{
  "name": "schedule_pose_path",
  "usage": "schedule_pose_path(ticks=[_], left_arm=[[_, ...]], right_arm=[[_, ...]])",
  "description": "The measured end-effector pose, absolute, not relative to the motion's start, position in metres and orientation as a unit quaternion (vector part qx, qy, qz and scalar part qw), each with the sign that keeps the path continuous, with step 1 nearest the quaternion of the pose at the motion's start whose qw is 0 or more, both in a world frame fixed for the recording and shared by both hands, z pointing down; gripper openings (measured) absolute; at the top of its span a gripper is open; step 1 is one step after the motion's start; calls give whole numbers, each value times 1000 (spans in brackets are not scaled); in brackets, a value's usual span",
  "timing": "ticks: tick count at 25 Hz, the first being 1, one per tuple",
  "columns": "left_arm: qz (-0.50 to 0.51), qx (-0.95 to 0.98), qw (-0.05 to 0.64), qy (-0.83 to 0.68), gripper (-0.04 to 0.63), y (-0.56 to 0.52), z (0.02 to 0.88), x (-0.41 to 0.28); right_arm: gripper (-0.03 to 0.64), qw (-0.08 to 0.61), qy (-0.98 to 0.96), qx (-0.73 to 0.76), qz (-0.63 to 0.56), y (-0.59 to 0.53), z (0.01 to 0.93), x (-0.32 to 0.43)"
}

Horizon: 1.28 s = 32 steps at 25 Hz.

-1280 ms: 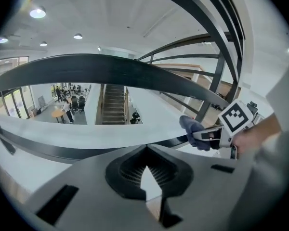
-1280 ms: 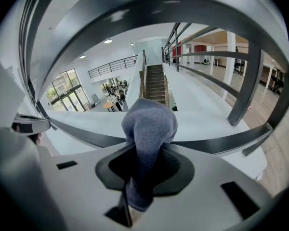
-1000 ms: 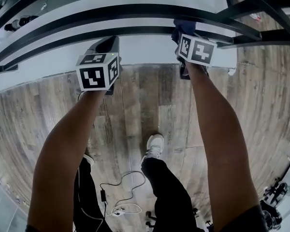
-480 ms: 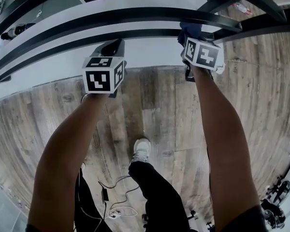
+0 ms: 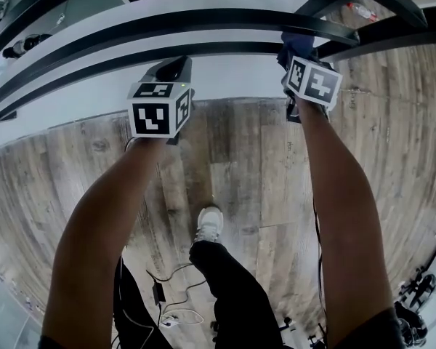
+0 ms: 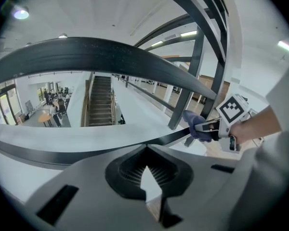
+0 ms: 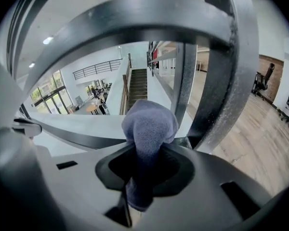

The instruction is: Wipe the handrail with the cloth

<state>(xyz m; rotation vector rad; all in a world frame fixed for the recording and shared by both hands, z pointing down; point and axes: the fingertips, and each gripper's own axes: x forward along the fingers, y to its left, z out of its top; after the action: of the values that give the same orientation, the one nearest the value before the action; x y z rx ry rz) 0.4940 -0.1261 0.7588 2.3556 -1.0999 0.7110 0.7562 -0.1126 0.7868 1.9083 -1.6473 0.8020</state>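
The black handrail (image 5: 203, 22) curves across the top of the head view, with a second black bar (image 5: 94, 62) below it. My right gripper (image 5: 296, 53) is shut on a blue-grey cloth (image 5: 295, 43) and holds it against the rail, close to where slanted black posts (image 5: 363, 38) join. In the right gripper view the cloth (image 7: 149, 124) bulges out between the jaws, under the rail (image 7: 135, 18). My left gripper (image 5: 173, 67) is shut with nothing in it, just below the lower bar. The left gripper view shows the rail (image 6: 86, 57) and the right gripper (image 6: 208, 128).
A white ledge (image 5: 225, 75) runs under the rails, and beyond it is a drop to a stairway (image 6: 100, 100). A thick upright post (image 7: 221, 81) stands right of the cloth. The person's shoe (image 5: 208, 224) and a cable (image 5: 167, 304) are on the wooden floor.
My right gripper has slid the cloth rightward along the rail. The left gripper has followed slightly right, and the person has stepped along.
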Motion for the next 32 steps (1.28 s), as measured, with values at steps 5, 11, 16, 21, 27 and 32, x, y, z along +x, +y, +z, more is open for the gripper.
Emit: schedule_pose_path(ticks=[5,11,16,21,27,32], left_arm=[[258,856,214,-393,2,-117,727,478],[218,851,248,-408,2,-94,644,414],[207,850,260,-408,2,-40,559,350],[210,888,188,-364,3,-16,460,308],[168,890,216,-364,2,35,311,228],[101,891,177,-406,3,20,193,170]], right_arm=[[86,199,-624,699,287,-92,749,715],[86,134,-624,701,317,-36,674,654],[86,121,-646,680,324,36,568,581],[87,41,-693,658,293,45,435,489],[87,99,-705,666,222,108,297,394],[86,103,-723,668,145,105,199,335]])
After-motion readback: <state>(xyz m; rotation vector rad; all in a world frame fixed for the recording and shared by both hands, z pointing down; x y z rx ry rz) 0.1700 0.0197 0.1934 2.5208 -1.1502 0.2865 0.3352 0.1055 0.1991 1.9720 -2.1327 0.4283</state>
